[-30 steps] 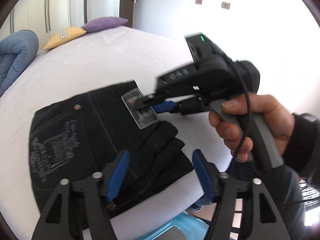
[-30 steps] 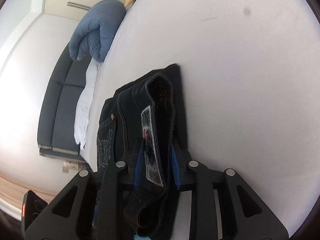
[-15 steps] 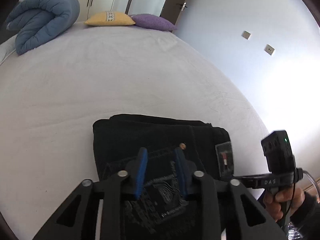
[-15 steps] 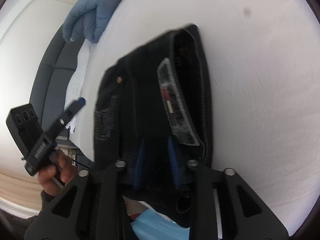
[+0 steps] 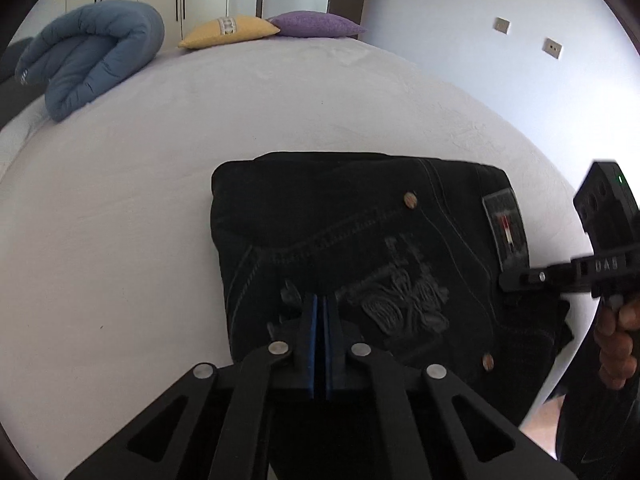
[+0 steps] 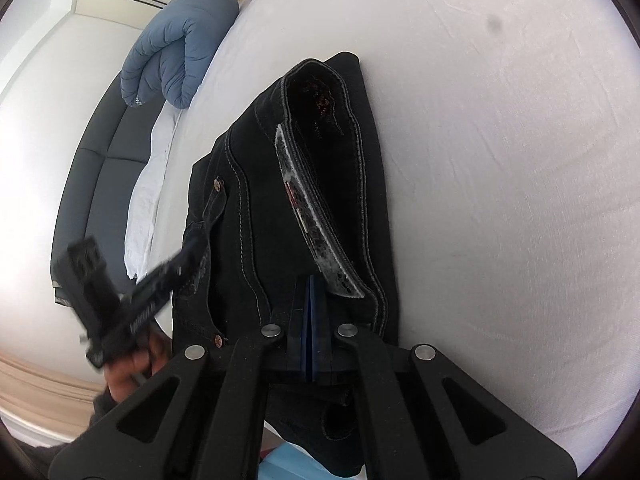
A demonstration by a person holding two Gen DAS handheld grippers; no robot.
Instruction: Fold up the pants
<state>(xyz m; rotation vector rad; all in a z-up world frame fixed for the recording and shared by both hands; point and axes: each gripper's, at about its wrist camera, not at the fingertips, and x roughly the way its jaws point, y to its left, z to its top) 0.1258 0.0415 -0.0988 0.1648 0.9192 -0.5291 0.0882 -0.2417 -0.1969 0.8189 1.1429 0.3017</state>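
Observation:
The black jeans point(image 5: 360, 240) lie folded into a compact stack on the white bed point(image 5: 160, 160), back pocket embroidery and waistband label up. My left gripper point(image 5: 320, 304) is shut, its blue pads together, low over the near edge of the stack; no cloth shows between the pads. My right gripper point(image 6: 310, 284) is shut too, pads together at the waistband end of the jeans point(image 6: 320, 200). The right gripper also shows in the left wrist view point(image 5: 560, 276) at the label side. The left gripper shows blurred in the right wrist view point(image 6: 132, 304).
A rolled blue duvet point(image 5: 88, 52) lies at the far left of the bed, with a yellow cushion point(image 5: 228, 30) and a purple cushion point(image 5: 316, 24) at the head. A dark sofa point(image 6: 92, 184) stands beside the bed. The bed's edge runs just right of the jeans.
My left gripper swung over the jeans and went from wide open to fully shut. My right gripper's pads, first around the waistband, have closed together; the stack now lies flat.

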